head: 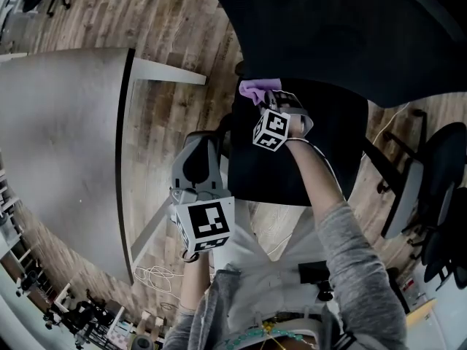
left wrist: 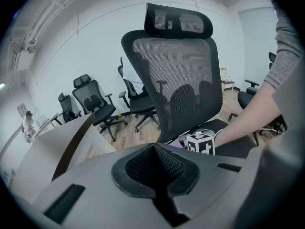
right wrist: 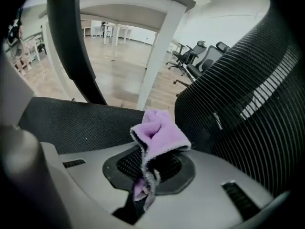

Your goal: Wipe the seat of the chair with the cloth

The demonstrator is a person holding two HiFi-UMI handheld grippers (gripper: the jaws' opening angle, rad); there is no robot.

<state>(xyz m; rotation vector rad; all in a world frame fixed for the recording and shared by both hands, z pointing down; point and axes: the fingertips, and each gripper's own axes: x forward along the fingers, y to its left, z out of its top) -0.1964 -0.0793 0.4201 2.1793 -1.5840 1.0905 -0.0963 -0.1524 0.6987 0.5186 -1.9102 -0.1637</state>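
Note:
The black office chair has its mesh seat (head: 306,159) in the middle of the head view and its backrest (head: 343,28) above. My right gripper (head: 264,99) is shut on a purple cloth (head: 253,90) at the seat's back left corner, next to the backrest. In the right gripper view the cloth (right wrist: 157,132) sticks up, bunched, from the shut right gripper (right wrist: 151,149), with the seat (right wrist: 71,123) behind and the backrest (right wrist: 238,94) close on the right. My left gripper (head: 198,152) hangs off the seat's left edge, shut and holding nothing; in its own view the left gripper (left wrist: 155,149) faces the backrest (left wrist: 176,70).
A white table (head: 66,144) with a slanted leg (head: 168,71) stands left of the chair. Other office chairs (head: 430,188) crowd the right side, and several more office chairs (left wrist: 93,104) stand by the far wall. A white cable (head: 153,274) lies on the wood floor.

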